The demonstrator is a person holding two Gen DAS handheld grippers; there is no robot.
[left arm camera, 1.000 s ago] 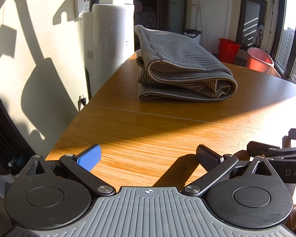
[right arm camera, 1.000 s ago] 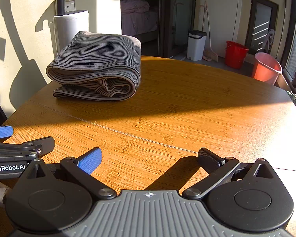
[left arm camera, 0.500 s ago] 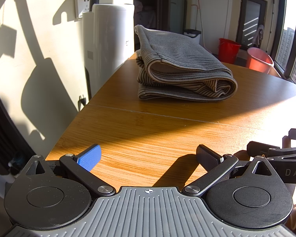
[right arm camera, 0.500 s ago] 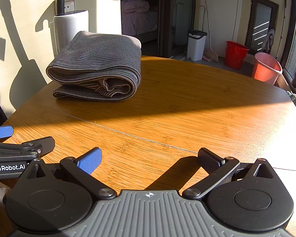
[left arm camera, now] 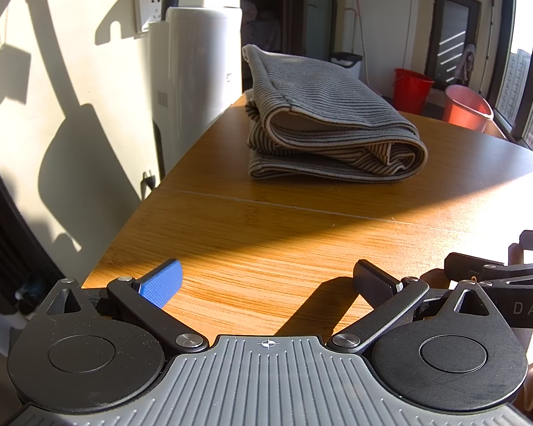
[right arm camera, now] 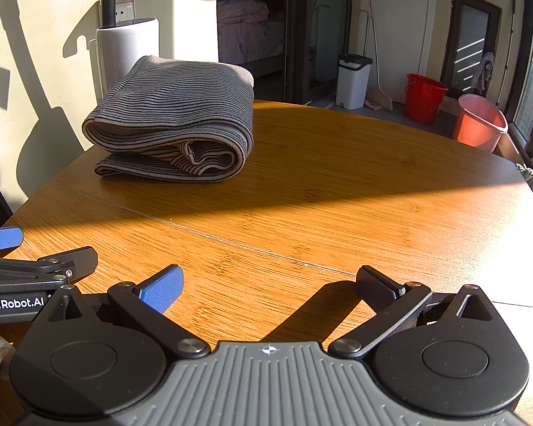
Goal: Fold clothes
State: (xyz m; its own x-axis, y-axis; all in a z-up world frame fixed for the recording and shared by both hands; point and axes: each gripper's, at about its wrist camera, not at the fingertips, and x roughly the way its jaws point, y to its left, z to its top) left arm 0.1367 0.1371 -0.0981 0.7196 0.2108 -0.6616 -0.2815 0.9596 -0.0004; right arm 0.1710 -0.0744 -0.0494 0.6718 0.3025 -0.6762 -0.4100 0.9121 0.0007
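Observation:
A grey striped garment (left arm camera: 330, 124) (right arm camera: 174, 120) lies folded in a thick bundle at the far left of the wooden table (left arm camera: 302, 234) (right arm camera: 337, 184). My left gripper (left arm camera: 266, 280) hovers open over the near table edge, well short of the garment, with nothing between its fingers. To its right, my right gripper (right arm camera: 268, 282) is also open and empty, at a similar distance from the bundle. Each gripper shows at the edge of the other's view: the right one's fingers (left arm camera: 494, 273) and the left one's fingers (right arm camera: 39, 262).
A white cylindrical appliance (left arm camera: 195, 71) (right arm camera: 128, 56) stands against the wall beyond the table's left edge. A white bin (right arm camera: 353, 80), a red bucket (right arm camera: 424, 97) and a pink bucket (right arm camera: 479, 122) sit on the floor behind the table. Sunlight crosses the tabletop.

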